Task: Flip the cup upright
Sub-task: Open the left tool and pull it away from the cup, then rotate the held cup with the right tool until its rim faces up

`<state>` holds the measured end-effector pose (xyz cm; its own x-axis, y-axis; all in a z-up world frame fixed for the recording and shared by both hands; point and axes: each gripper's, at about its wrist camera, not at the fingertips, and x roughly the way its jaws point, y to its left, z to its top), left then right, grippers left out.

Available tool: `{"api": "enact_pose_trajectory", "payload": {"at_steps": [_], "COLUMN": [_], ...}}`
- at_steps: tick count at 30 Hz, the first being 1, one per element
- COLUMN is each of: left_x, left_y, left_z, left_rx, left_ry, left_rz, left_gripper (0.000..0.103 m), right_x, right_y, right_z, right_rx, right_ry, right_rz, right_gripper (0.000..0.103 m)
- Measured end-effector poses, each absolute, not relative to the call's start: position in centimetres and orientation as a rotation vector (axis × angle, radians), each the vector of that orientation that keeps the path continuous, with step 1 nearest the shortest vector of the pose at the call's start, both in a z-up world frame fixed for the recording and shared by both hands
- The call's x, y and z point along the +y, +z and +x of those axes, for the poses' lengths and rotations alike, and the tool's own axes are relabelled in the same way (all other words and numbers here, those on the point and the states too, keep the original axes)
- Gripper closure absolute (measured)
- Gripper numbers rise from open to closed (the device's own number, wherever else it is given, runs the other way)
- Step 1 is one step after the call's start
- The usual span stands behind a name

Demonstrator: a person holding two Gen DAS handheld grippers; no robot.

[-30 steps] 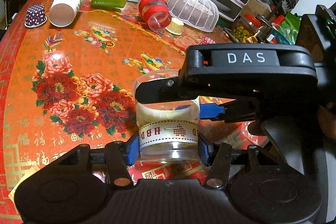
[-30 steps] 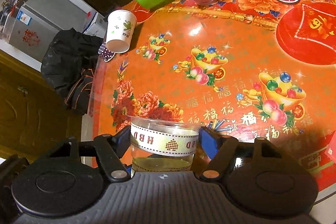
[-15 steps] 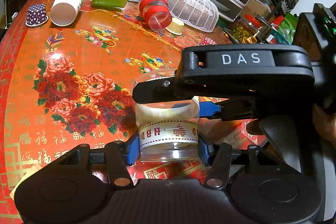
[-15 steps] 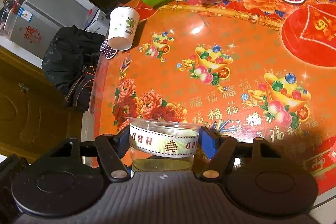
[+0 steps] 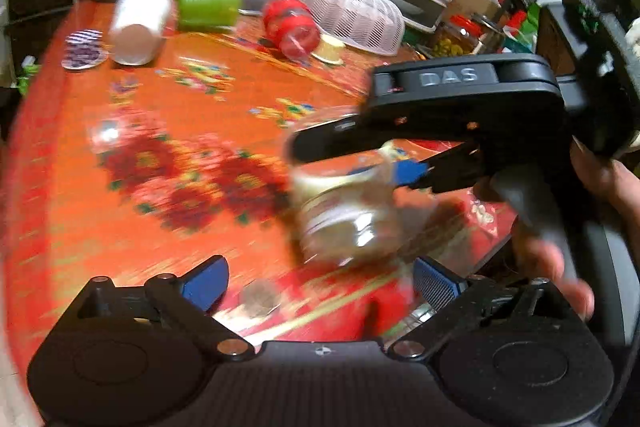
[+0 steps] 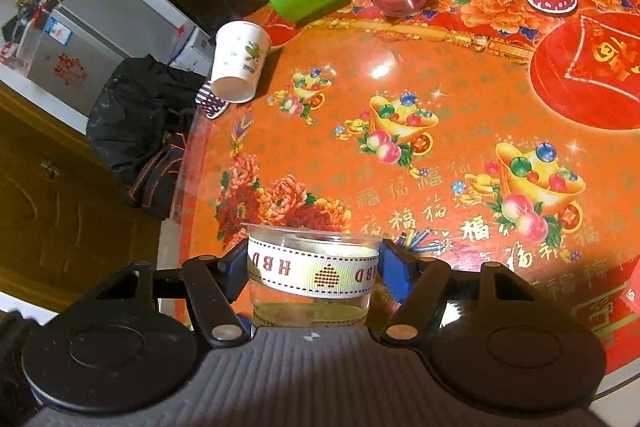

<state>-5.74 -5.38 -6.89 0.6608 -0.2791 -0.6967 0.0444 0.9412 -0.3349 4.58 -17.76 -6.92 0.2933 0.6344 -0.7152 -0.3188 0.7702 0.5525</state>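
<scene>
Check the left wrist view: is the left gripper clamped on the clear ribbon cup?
No. The left gripper has its blue pads spread wide and clear of the clear cup, which the right gripper holds.

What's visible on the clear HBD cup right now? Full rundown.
The clear cup looks like thin transparent plastic, with a cream ribbon band printed "HBD" and a small brown motif around its upper wall. In the right wrist view its rim is up, with a yellowish layer at the bottom. The right gripper is shut on it, blue pads pressing both sides at ribbon height. The left gripper is open, apart from it. The left view is blurred; table contact cannot be told.
</scene>
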Motion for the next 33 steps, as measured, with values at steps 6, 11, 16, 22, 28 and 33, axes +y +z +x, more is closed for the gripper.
{"api": "enact_pose_trajectory", "payload": {"at_steps": [6, 11, 16, 22, 28, 33], "left_x": [0.2, 2.4, 3.3, 3.8, 3.6, 3.8], "left_y": [-5.1, -3.8, -4.1, -5.1, -5.7, -5.9], "left_z": [-9.1, -10.0, -10.1, -10.4, -10.5, -10.6], "left_rx": [0.704, 0.612, 0.571, 0.563, 0.566, 0.557], "left_ry": [-0.111, -0.097, -0.103, -0.116, -0.113, -0.109], "left_rz": [-0.400, -0.452, -0.509, -0.542, -0.550, -0.551], "left_gripper": [0.003, 0.003, 0.003, 0.003, 0.003, 0.003], "right_x": [-19.1, -19.3, -19.4, -17.9, -16.5, -15.6], "right_y": [-4.0, -0.8, -3.3, -10.3, -13.3, -13.6], "right_z": [1.5, -4.7, -8.5, -10.0, -11.2, -10.9], "right_rx": [0.850, 0.437, 0.221, -0.004, -0.182, -0.215], "right_ry": [0.599, 0.545, 0.482, 0.403, 0.379, 0.350], "right_rz": [0.257, 0.083, 0.041, -0.020, -0.055, -0.062], "right_gripper": [0.036, 0.037, 0.037, 0.036, 0.036, 0.035]}}
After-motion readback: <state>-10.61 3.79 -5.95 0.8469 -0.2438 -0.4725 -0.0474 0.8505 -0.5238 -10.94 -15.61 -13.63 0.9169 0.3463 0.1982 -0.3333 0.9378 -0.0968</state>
